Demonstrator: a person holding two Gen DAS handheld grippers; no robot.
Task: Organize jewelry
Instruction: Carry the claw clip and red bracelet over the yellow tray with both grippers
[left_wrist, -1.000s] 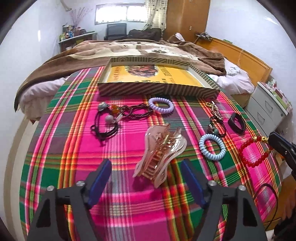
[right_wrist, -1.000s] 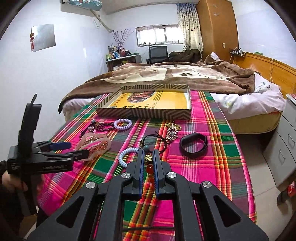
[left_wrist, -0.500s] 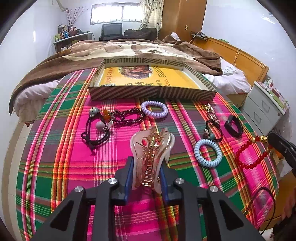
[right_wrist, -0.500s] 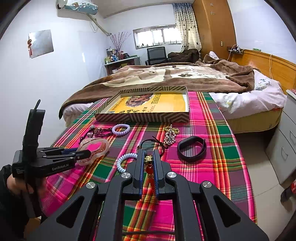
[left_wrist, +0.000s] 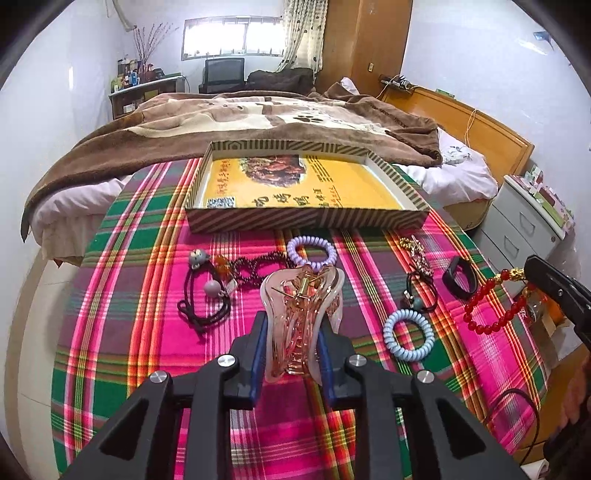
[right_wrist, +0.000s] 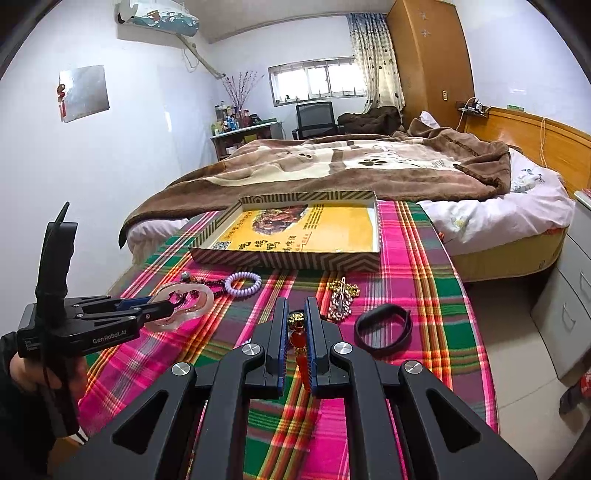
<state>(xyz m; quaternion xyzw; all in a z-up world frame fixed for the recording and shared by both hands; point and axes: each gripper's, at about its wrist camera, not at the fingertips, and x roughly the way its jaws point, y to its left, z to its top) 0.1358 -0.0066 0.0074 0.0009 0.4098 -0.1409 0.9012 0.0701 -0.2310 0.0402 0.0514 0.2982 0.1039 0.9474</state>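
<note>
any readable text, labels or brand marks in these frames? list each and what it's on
"GenRobot.AI": white lettering on the side of the left gripper, seen in the right wrist view.
Large dark Chinese characters on the yellow sheet inside the striped box: present, too distorted to read reliably.
Small red print along that sheet's right side: too small.
QR code at the sheet's near left corner: no legible text.
Packages on the white drawer unit: blurred.

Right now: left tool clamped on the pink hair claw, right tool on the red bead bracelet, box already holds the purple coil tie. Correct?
Not quite. The box holds no jewelry; the purple coil tie lies on the plaid cloth before it, per the left wrist view. The grips on hair claw and bracelet are right.
</note>
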